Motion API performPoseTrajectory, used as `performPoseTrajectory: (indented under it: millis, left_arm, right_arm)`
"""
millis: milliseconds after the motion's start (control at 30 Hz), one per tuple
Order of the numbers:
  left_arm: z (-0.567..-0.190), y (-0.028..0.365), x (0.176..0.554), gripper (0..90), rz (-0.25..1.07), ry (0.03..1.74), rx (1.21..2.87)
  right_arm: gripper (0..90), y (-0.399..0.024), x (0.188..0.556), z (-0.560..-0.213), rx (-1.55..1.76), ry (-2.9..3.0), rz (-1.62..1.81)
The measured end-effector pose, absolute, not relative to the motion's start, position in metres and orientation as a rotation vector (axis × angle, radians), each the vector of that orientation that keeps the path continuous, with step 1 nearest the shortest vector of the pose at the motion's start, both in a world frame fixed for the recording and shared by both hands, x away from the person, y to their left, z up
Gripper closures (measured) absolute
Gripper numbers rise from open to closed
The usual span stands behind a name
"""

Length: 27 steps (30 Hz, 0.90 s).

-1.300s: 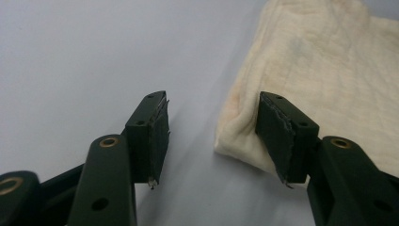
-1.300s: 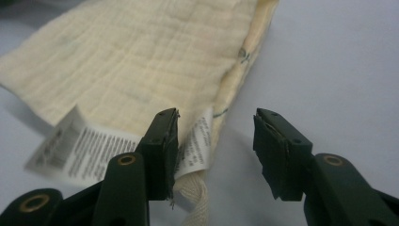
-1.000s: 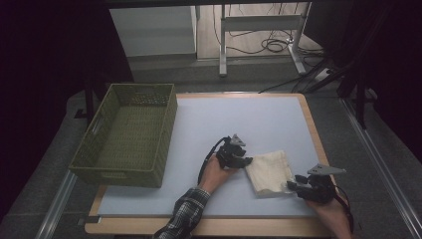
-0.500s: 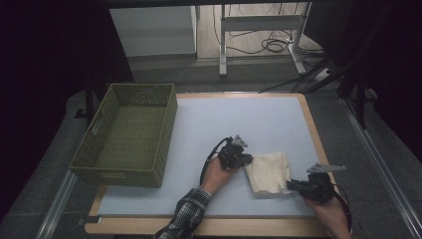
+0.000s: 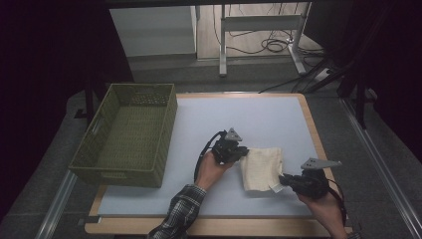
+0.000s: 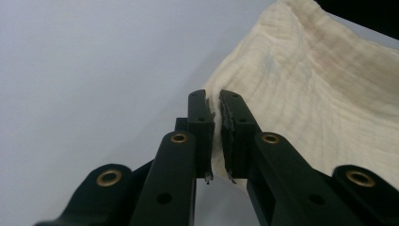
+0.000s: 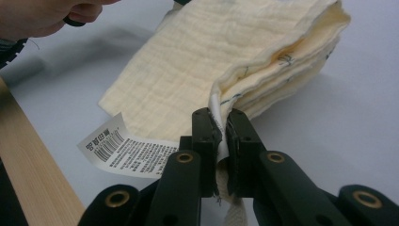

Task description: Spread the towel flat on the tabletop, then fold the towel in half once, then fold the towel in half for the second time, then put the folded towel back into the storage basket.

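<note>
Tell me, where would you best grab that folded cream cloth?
At two opposite edges of the folded cream cloth, coming in low from each side. It lies flat, so only its thin edges fit between jaws. The left tongs and right tongs pinch it there.

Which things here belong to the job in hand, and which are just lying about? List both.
In the job:
- folded cream cloth, pinched at two corners
- left tongs, shut on the cloth's edge
- right tongs, shut on the corner by the label

Lying about:
- green basket, apart from the cloth
- white table frame and cables on the floor behind
</note>
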<state>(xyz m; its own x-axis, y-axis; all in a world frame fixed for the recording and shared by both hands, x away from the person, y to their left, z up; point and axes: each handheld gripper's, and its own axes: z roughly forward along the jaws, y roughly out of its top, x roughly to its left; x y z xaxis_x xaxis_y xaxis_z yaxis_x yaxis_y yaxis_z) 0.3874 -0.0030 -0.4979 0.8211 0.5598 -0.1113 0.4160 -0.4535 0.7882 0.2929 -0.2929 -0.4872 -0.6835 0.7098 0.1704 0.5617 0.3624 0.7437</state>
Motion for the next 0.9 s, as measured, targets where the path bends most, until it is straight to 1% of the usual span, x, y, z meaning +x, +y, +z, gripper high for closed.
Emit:
performPoseTrajectory:
  millis: [900]
  left_arm:
    - [-0.464, 0.061, 0.388, 82.7, 0.335, 0.813, 2.103]
  right_arm:
    - [83.1, -0.222, 0.316, -0.465, 0.978, 2.472, 1.287]
